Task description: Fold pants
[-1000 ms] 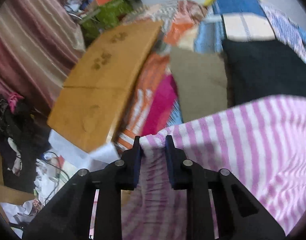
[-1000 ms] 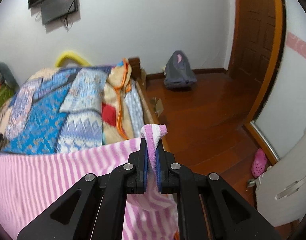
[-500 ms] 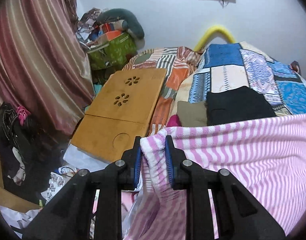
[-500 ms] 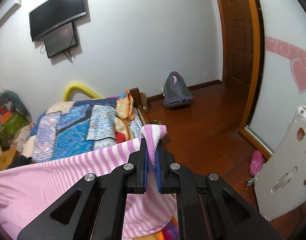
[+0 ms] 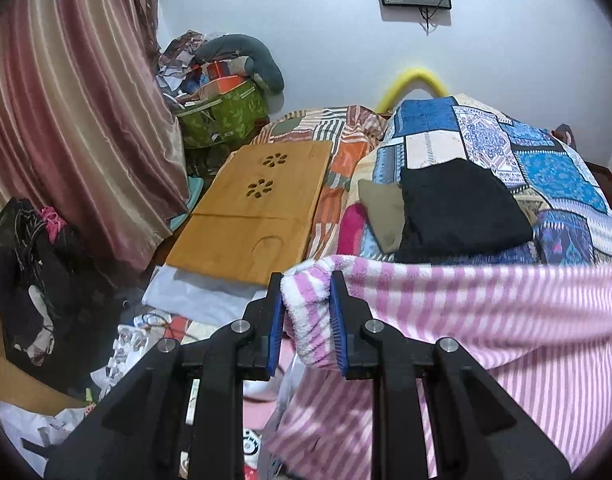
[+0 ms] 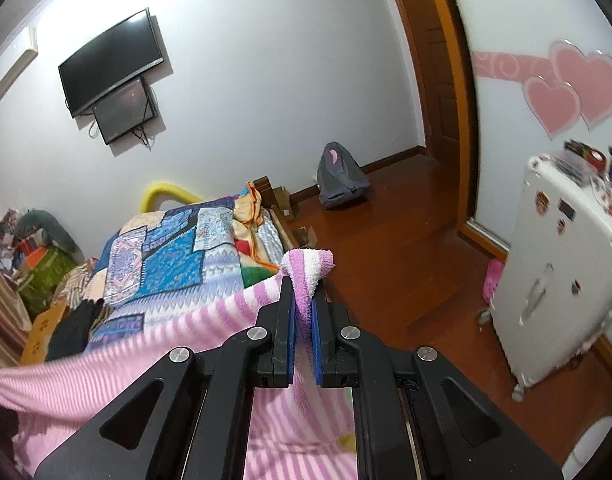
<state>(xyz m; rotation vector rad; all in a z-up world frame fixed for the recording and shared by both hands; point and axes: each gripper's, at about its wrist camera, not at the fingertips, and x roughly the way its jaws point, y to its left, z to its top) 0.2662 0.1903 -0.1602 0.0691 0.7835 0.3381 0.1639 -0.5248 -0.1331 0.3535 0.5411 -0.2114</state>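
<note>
The pink-and-white striped fleece pants (image 5: 486, 320) hang stretched in the air between both grippers, above the near end of the bed. My left gripper (image 5: 306, 280) is shut on a bunched corner of the fabric. In the right wrist view the pants (image 6: 145, 340) run off to the left, and my right gripper (image 6: 301, 284) is shut on the other corner, whose tip curls over the pads. The lower part of the pants drops out of sight below both cameras.
A patchwork quilt (image 5: 526, 152) covers the bed, with folded black (image 5: 458, 212) and khaki (image 5: 382, 212) garments on it. A wooden lap desk (image 5: 253, 208) lies left of them. Curtain (image 5: 65, 120) and clutter stand at left. White cabinet (image 6: 566, 280) and wooden floor (image 6: 406, 260) lie right.
Both grippers rose and drew back from the bed with the pants held taut. The views tilted up, so the wall screens and door came into sight.
</note>
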